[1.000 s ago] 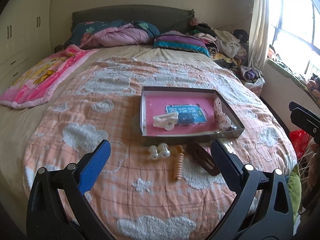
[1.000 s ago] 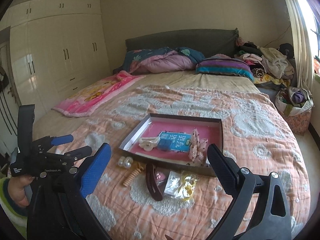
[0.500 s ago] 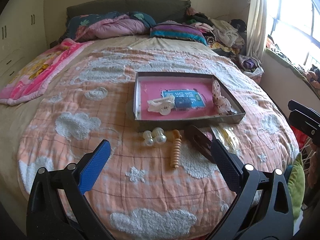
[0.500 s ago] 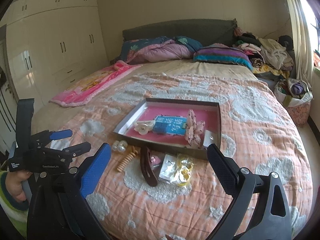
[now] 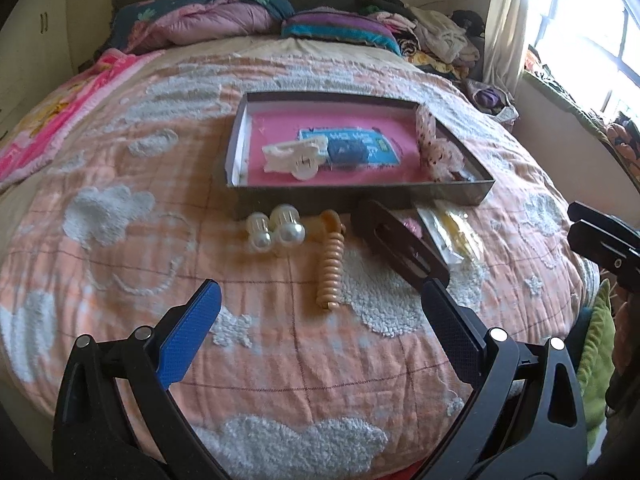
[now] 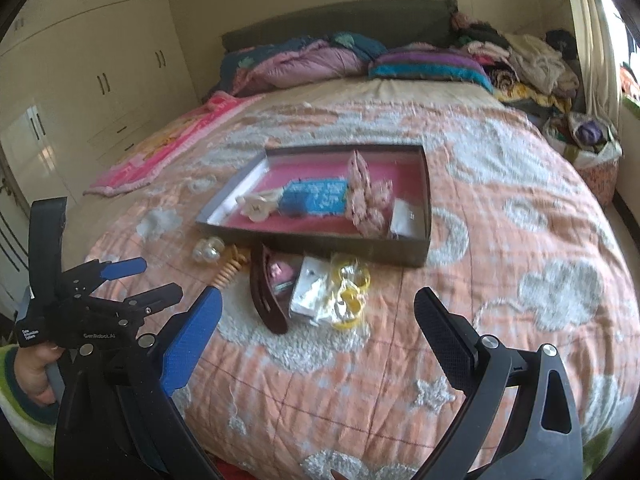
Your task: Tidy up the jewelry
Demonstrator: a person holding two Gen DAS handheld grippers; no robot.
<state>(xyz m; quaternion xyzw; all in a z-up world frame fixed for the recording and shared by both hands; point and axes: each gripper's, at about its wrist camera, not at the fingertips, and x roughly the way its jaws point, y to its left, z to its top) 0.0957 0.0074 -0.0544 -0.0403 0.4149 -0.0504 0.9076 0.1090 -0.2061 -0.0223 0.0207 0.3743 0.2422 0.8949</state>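
Both tongs, left [image 5: 318,308] and right [image 6: 318,312], wide above tufted quilt [image 5: 120,208], coiled hair tie [image 5: 331,268].

The bedspread [image 5: 120,264] is peach with white fluffy clouds and stars — thin red grid lines cross it. The tray [image 5: 360,194] is dark outside, pink inside, holding a blue card [image 5: 348,146], a cream clip [image 5: 294,154] and a pink dotted bow [image 5: 434,148]. Before it lie a dark brown clip [image 6: 266,292], an orange coil [image 5: 331,268], pearly beads [image 5: 276,230] — and yellow rings [image 6: 348,292].

Brown hair clip [image 5: 400,242] flat, just before tray [image 5: 360,196]
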